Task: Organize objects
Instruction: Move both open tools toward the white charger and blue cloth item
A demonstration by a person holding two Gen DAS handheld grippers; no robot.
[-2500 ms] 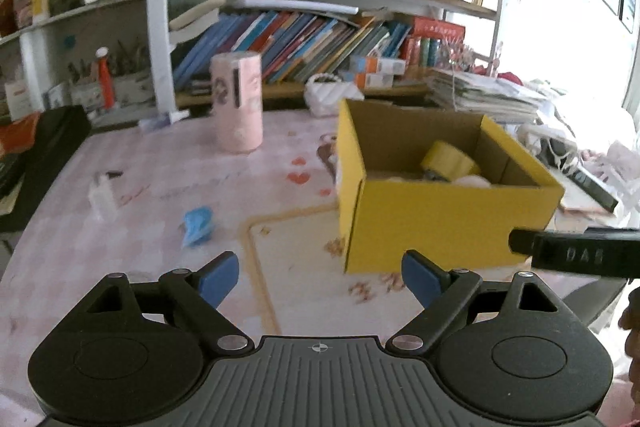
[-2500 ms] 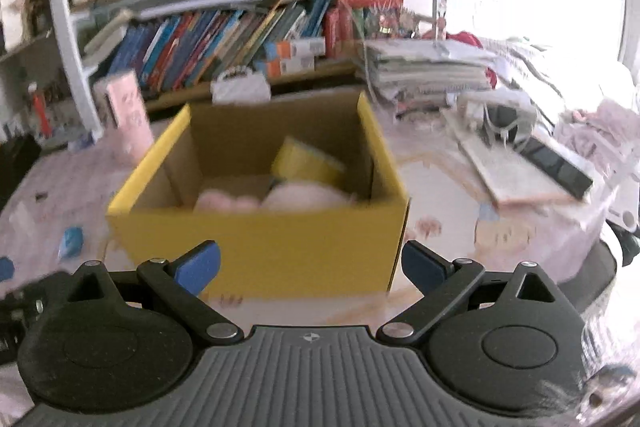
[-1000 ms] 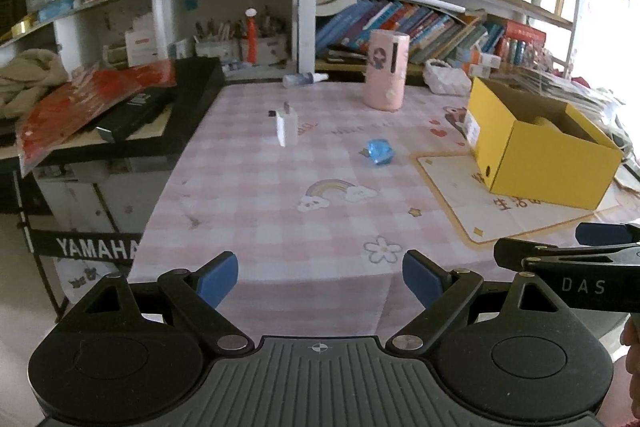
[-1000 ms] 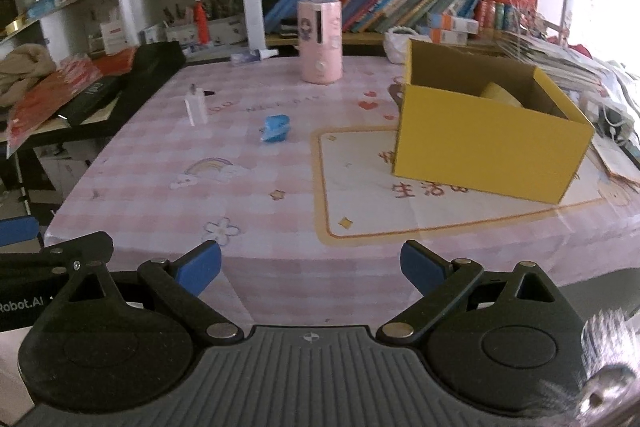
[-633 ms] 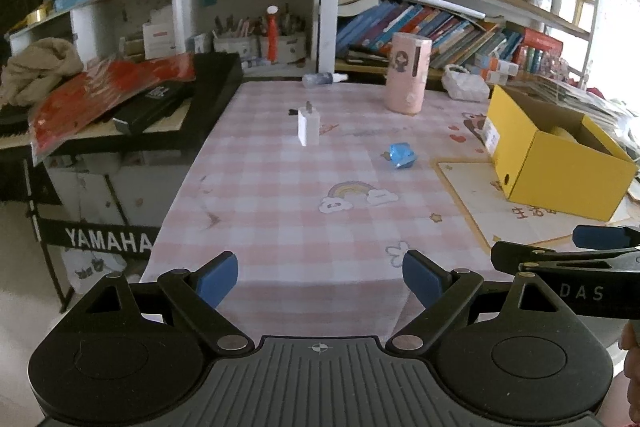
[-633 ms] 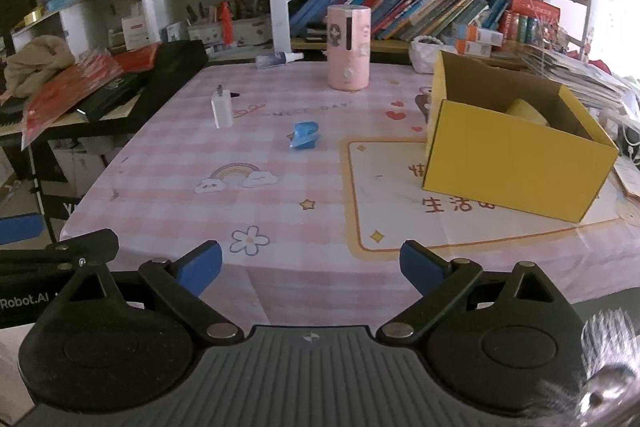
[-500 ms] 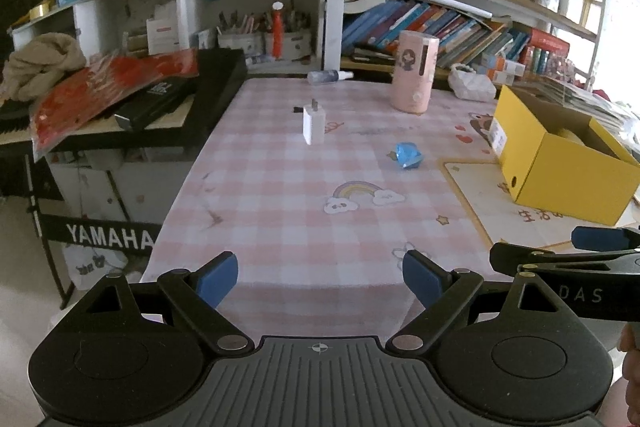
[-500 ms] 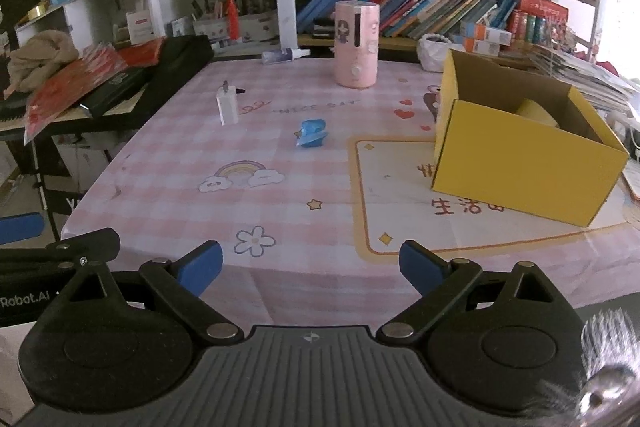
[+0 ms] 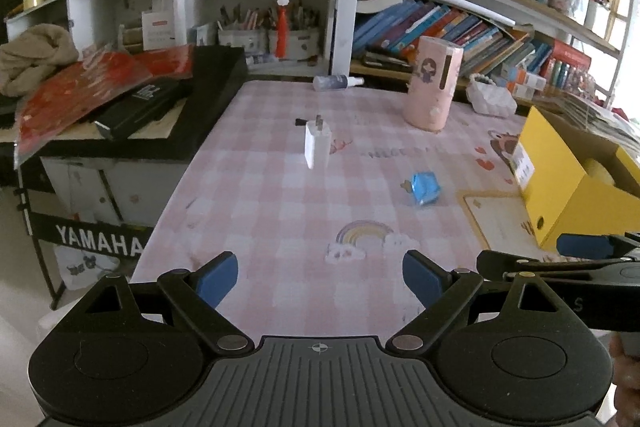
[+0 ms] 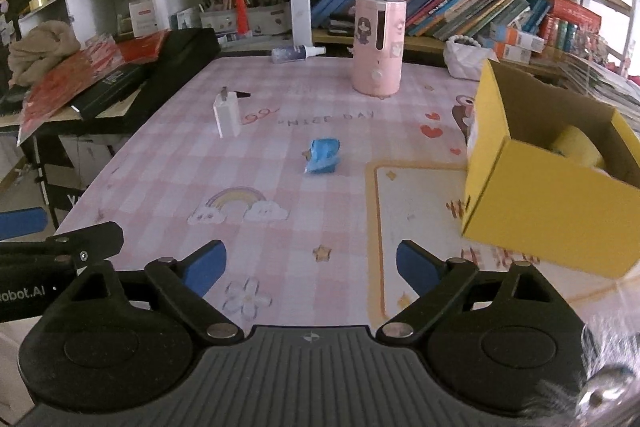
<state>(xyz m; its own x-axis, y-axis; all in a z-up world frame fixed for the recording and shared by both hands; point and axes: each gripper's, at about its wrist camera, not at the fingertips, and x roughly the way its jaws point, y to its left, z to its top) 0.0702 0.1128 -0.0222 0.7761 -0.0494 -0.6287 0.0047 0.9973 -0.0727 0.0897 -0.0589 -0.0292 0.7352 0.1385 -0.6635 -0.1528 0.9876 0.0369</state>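
While both tools (image 9: 320, 277) (image 10: 311, 265) hung wide open and empty, we judged the small crinkled blue wrapped packet (image 10: 322, 155) light and soft, best pinched across its middle.

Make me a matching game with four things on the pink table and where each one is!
Things:
1. white charger
2. blue wrapped thing
3. pink cylinder
4. yellow roll

Places:
A. inside the yellow box
B. standing tall at the back of the table, near the bookshelf
C. lying in the middle of the table, above the rainbow picture
D. standing on the left part of the table, prongs up

Pairs: 1-D, 2-C, 3-B, 4-A
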